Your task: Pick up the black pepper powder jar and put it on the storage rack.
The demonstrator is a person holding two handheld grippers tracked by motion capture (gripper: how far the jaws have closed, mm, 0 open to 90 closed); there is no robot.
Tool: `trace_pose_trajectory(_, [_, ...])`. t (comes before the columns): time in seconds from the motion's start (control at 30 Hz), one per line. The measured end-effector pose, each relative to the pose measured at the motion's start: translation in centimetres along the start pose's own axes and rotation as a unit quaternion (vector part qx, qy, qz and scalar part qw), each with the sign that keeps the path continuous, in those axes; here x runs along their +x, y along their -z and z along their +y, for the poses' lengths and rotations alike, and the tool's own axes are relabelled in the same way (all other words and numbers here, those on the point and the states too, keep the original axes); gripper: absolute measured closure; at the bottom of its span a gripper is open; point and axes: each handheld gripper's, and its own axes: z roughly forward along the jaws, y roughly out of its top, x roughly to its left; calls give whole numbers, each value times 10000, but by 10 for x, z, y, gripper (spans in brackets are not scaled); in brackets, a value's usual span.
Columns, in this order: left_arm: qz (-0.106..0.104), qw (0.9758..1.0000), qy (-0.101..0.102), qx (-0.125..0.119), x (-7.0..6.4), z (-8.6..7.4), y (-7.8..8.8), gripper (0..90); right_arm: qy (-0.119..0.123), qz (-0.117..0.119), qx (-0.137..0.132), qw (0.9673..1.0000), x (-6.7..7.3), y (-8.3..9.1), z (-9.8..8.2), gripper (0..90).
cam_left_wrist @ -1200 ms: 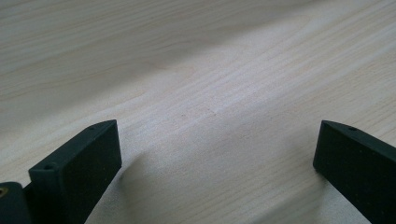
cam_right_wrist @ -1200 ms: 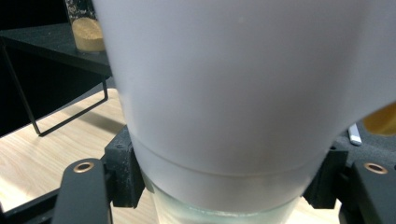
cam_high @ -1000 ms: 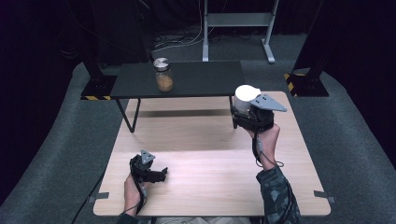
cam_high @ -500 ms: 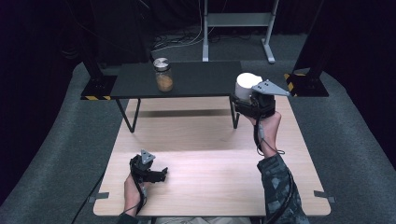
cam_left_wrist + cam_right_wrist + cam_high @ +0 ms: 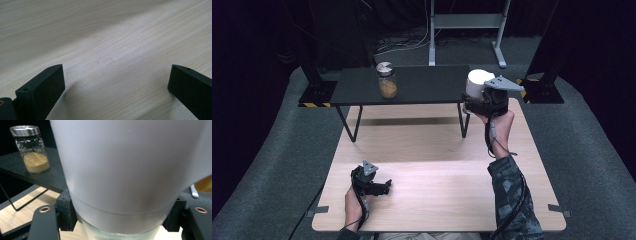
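Observation:
My right gripper (image 5: 475, 98) is shut on a white container (image 5: 477, 81) with a clear glass base, held upright over the right end of a low black shelf (image 5: 427, 85). In the right gripper view the container (image 5: 125, 170) stands between the pads (image 5: 65, 210) of that gripper (image 5: 120, 220). A glass jar (image 5: 387, 81) with a metal lid and tan powder stands on the shelf's left part, also visible as the jar (image 5: 31, 151) beyond the container. My left gripper (image 5: 384, 186) rests open on the wooden table (image 5: 437, 165), its jaws (image 5: 116, 85) wide apart over bare wood.
The black shelf stands on thin legs on the table's far half. Two black posts with yellow-striped bases, one at the left (image 5: 314, 95) and one at the right (image 5: 539, 90), flank it. A grey metal frame (image 5: 462, 22) stands behind. Grey carpet surrounds the table.
My right gripper has risen and moved away from the person toward the shelf's right end, carrying the white container. The left gripper has stayed in place.

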Motion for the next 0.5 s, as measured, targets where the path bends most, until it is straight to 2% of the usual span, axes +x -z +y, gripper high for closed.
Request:
trace_pose_trajectory(0.23, [-4,10000,7,1,0,0,0,3,63,-1,12,10000,-1,-7,10,298])
trace_pose_trajectory(0.5, [-11,10000,-3,3,0,0,0,3,-10,39,59,10000,-7,-15,19,298])
